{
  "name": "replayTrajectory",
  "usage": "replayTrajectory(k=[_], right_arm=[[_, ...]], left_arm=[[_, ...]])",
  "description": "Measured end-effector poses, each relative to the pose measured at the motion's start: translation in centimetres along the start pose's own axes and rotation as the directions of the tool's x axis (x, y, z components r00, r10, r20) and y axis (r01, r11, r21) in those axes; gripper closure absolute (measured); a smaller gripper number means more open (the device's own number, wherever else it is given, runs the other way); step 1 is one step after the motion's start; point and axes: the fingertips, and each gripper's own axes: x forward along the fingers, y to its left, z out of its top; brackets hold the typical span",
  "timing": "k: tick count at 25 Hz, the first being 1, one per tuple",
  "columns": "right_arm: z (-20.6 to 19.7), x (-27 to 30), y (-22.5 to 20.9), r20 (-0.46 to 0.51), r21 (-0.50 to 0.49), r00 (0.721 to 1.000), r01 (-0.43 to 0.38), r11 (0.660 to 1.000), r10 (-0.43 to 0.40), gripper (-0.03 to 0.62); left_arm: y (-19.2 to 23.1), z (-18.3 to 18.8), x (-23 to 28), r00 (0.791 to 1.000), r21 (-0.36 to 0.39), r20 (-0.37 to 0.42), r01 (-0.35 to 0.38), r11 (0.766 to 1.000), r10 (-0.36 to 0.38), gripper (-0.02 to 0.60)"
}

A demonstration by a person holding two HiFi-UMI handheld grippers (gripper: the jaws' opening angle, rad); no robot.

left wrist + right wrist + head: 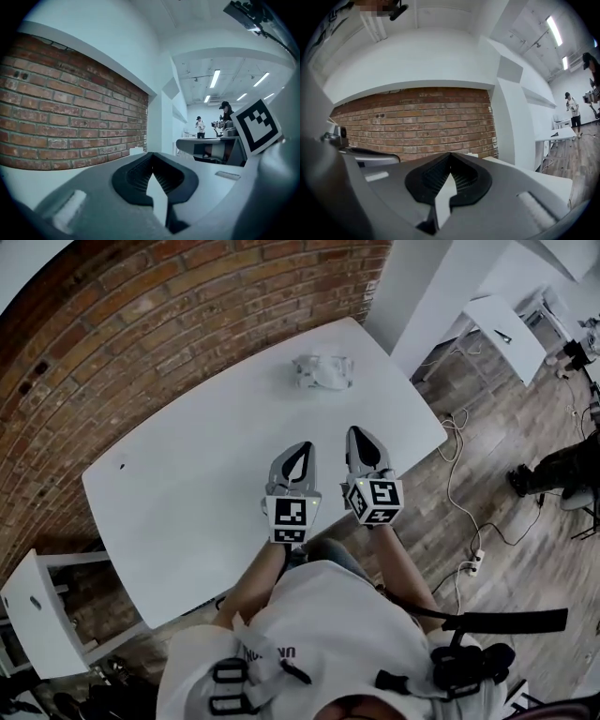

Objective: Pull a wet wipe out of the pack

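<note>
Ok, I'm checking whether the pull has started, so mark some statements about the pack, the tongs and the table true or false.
1. The wipe pack lies on the white table, beyond both tongs. True.
2. The left tongs grip the pack. False: they are shut on nothing, well short of it.
3. The right tongs stand wide open. False: they are shut and empty.
4. A brick wall runs beside the table. True.
</note>
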Motion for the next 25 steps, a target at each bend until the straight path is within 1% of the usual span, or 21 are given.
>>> replayTrajectory(k=[4, 7, 9, 11, 12, 14, 15, 17, 19, 20, 21, 22, 23, 25], right_arm=[[-1.0, 4.7, -1.4, -0.066, -0.018, 0.996, -0.065, 0.998, 0.063, 0.588], [-1.6, 8.7, -3.3, -0.088, -0.026, 0.993, -0.076, 0.997, 0.073, 0.588], [-2.8, 11.3, -4.6, -0.136, -0.051, 0.988, -0.083, 0.995, 0.075, 0.544], [-4.3, 14.0, -5.3, -0.202, -0.072, 0.976, -0.101, 0.992, 0.085, 0.477], [-5.1, 15.2, -5.5, -0.242, -0.08, 0.966, -0.115, 0.99, 0.093, 0.439], [-7.0, 18.1, -5.5, -0.333, -0.113, 0.937, -0.146, 0.983, 0.101, 0.396], [-8.1, 19.6, -5.6, -0.382, -0.139, 0.92, -0.156, 0.978, 0.092, 0.387], [-10.1, 21.7, -6.2, -0.468, -0.18, 0.882, -0.15, 0.972, 0.049, 0.387], [-11.5, 22.4, -7.0, -0.521, -0.176, 0.854, -0.123, 0.977, 0.013, 0.39], [-11.9, 22.4, -7.1, -0.541, -0.173, 0.841, -0.114, 0.978, 0.003, 0.403], [-12.2, 22.4, -7.1, -0.555, -0.177, 0.832, -0.109, 0.978, -0.007, 0.462], [-12.2, 22.3, -7.1, -0.561, -0.185, 0.828, -0.105, 0.977, -0.017, 0.511], [-12.0, 22.2, -7.1, -0.558, -0.189, 0.829, -0.101, 0.977, -0.023, 0.582], [-11.1, 22.1, -7.2, -0.525, -0.181, 0.851, -0.092, 0.979, -0.018, 0.583]], left_arm=[[1.5, -0.5, 1.6, 0.999, -0.032, -0.02, -0.037, 0.999, 0.037, 0.578], [2.4, -0.1, 2.8, 0.997, -0.025, -0.029, -0.07, 0.997, 0.07, 0.578], [2.6, 0.0, 3.6, 0.996, -0.016, -0.035, -0.079, 0.997, 0.078, 0.578], [3.1, 0.0, 4.6, 0.996, -0.008, -0.039, -0.086, 0.996, 0.086, 0.578], [3.3, 0.0, 5.0, 0.995, -0.003, -0.042, -0.089, 0.996, 0.089, 0.578], [3.9, -0.4, 5.5, 0.993, 0.002, -0.052, -0.102, 0.995, 0.101, 0.578], [4.4, -0.6, 5.6, 0.992, 0.004, -0.059, -0.112, 0.994, 0.112, 0.578], [5.3, -1.0, 5.8, 0.988, 0.005, -0.072, -0.134, 0.991, 0.134, 0.578], [6.0, -1.0, 5.9, 0.986, 0.005, -0.076, -0.15, 0.989, 0.15, 0.578], [6.3, -1.0, 5.9, 0.985, 0.003, -0.077, -0.156, 0.988, 0.156, 0.578], [6.6, -1.1, 5.9, 0.984, 0.0, -0.078, -0.161, 0.987, 0.161, 0.578], [6.7, -1.1, 5.9, 0.983, -0.001, -0.079, -0.164, 0.987, 0.163, 0.578], [6.8, -1.1, 6.0, 0.983, -0.002, -0.08, -0.165, 0.986, 0.164, 0.578], [6.7, -1.2, 6.1, 0.983, -0.003, -0.079, -0.164, 0.986, 0.163, 0.578]])
